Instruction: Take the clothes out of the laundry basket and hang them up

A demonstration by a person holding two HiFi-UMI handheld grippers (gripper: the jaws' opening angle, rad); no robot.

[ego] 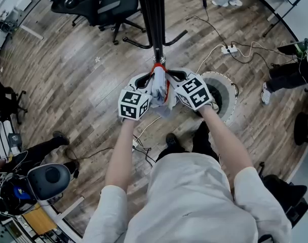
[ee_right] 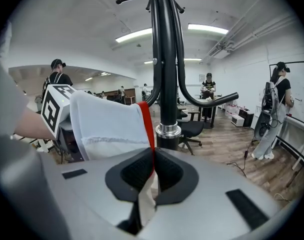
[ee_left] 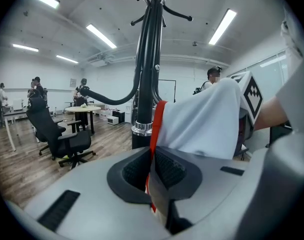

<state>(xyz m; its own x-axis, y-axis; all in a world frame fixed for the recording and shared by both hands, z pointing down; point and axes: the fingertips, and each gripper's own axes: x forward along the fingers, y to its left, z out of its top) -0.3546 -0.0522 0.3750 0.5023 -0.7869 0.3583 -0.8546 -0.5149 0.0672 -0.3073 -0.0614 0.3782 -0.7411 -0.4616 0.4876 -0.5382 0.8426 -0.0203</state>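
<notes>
A white garment with a red edge (ego: 158, 89) hangs bunched between my two grippers, just in front of the black coat stand (ego: 153, 19). My left gripper (ego: 144, 81) is shut on the garment's red-trimmed edge (ee_left: 157, 129). My right gripper (ego: 175, 77) is shut on the same edge (ee_right: 146, 119) from the other side. In both gripper views the cloth rises from the pinched jaws and drapes toward the other gripper's marker cube. The stand's pole (ee_left: 146, 69) and curved hooks (ee_right: 212, 101) rise directly ahead. The white round laundry basket (ego: 230, 96) sits on the floor to my right.
A black office chair (ego: 101, 6) stands behind the coat stand. Cables and a power strip (ego: 228, 49) lie on the wooden floor at the right. People stand around the room's edges (ee_right: 277, 109). A round table (ee_left: 84, 111) and chairs are in the left background.
</notes>
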